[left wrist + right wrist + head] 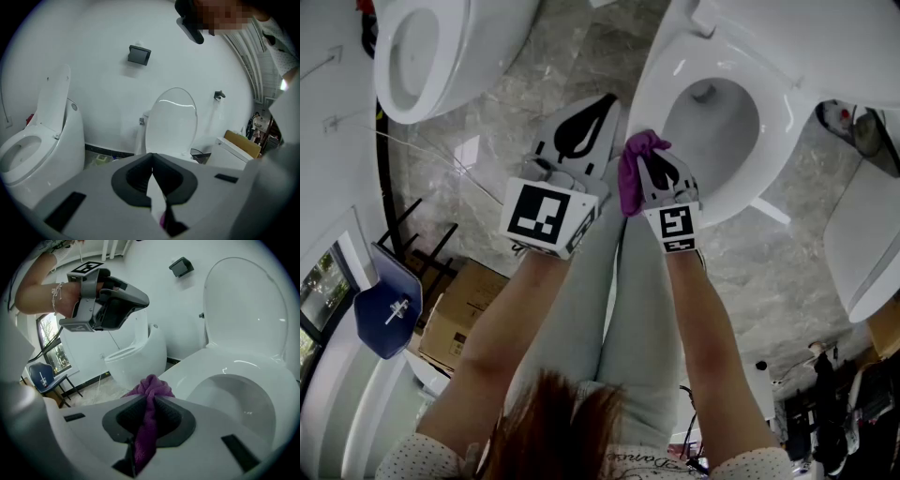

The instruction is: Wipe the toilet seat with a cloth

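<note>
A white toilet with its seat (pixel 780 120) down and its lid (pixel 243 305) raised stands at the upper right of the head view. My right gripper (pixel 649 150) hovers at the seat's near left rim, shut on a purple cloth (pixel 631 178). In the right gripper view the cloth (pixel 151 386) bunches out between the jaws (pixel 149 401), just short of the seat (pixel 206 365). My left gripper (pixel 605 101) is held beside it to the left, above the floor, shut with nothing in it. In its own view the left gripper (pixel 152 161) faces the raised lid (pixel 171 123).
A second white toilet (pixel 441 47) stands to the left on the marble floor (pixel 581 56). A cardboard box (pixel 459 314) and a blue chair (pixel 384 314) sit at the lower left. Another white fixture (pixel 862 253) is at the right edge. A dark box (pixel 139 55) hangs on the wall.
</note>
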The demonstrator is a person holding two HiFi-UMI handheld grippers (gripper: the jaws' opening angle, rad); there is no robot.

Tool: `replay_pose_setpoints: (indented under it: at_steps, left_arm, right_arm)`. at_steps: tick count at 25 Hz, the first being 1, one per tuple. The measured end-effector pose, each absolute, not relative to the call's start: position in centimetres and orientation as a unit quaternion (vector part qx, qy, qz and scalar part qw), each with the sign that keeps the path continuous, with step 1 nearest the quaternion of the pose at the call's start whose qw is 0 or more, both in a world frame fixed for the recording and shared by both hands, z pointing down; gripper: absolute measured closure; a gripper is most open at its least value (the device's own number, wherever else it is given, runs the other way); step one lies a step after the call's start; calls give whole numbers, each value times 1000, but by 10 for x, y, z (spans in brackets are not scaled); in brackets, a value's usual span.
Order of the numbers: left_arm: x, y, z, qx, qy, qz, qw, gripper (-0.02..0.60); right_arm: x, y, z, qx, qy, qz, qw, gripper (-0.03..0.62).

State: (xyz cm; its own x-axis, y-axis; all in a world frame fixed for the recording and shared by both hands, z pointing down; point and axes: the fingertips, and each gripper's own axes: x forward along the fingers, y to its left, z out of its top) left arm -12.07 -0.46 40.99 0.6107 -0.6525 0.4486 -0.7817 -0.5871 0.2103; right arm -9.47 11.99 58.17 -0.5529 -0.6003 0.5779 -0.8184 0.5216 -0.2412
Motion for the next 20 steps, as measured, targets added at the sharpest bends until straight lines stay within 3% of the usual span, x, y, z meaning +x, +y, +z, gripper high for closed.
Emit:
replay_pose_setpoints:
  at_steps: [20]
  left_arm:
    - [-121,-31,415,875,-410,165,201,577]
  right_arm:
    - [-84,82,583,443,-829,273,204,528]
